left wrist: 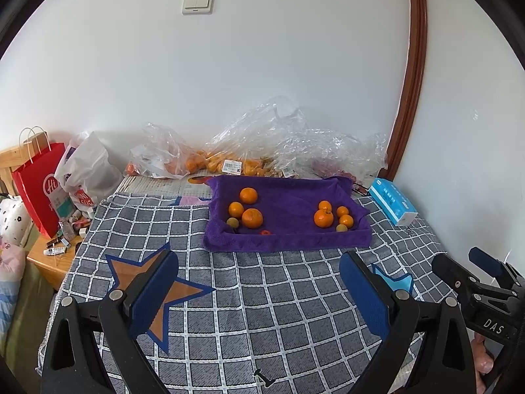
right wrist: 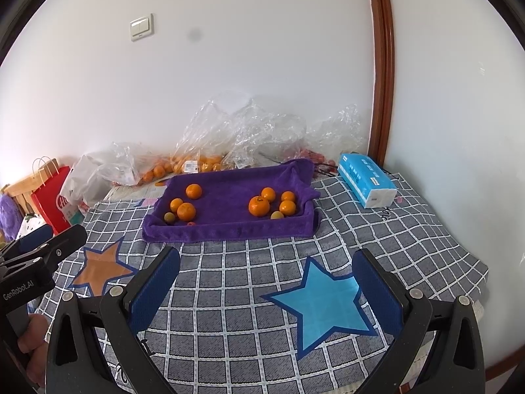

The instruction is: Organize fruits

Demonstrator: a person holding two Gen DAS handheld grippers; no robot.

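A bed-like surface is spread with a grey cloth checked in white lines (right wrist: 229, 295), printed with an orange star (left wrist: 154, 282) and a blue star (right wrist: 328, 305). Directly on it lie a purple towel-lined tray (right wrist: 229, 228), a blue-and-white tissue pack (right wrist: 367, 180) at the right — and crumpled clear plastic bags (left wrist: 262, 141) along the wall.
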